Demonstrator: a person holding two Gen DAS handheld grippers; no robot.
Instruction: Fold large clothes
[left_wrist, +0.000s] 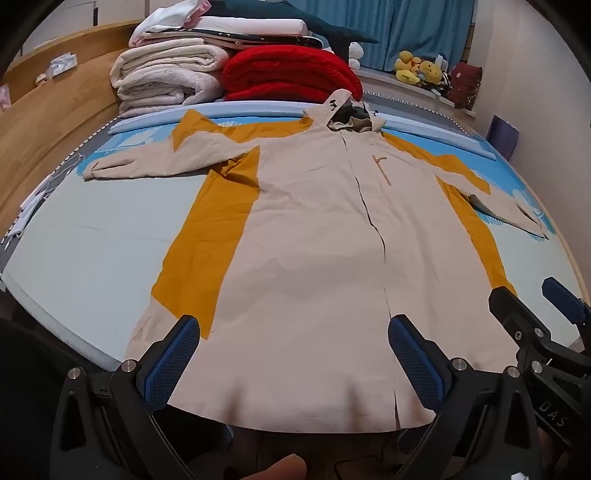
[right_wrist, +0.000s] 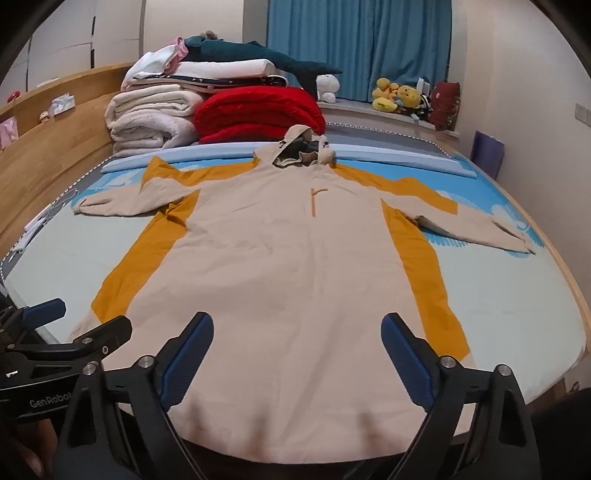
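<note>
Garment: large hooded coat (left_wrist: 314, 229), beige with mustard side panels, spread flat and front-up on the bed (left_wrist: 92, 236); both sleeves stretched outward, hood at the far end, hem hanging slightly over the near edge
Closure: front opening runs from collar to hem, lying closed; a small tab sits on the chest beside it
Left gripper (left_wrist: 295, 365): jaws spread wide, nothing between the blue pads; hovers over the hem on the coat's left half
Right gripper (right_wrist: 297, 363): jaws spread wide, holding nothing; hovers over the hem just beside the left gripper
Bedding stack: folded white blankets (right_wrist: 147, 118) and a red blanket (right_wrist: 258, 114), piled beyond the hood against the wooden headboard (left_wrist: 55, 107)
Background: blue curtain (right_wrist: 362, 44); yellow plush toys (right_wrist: 395, 96) on the sill
</note>
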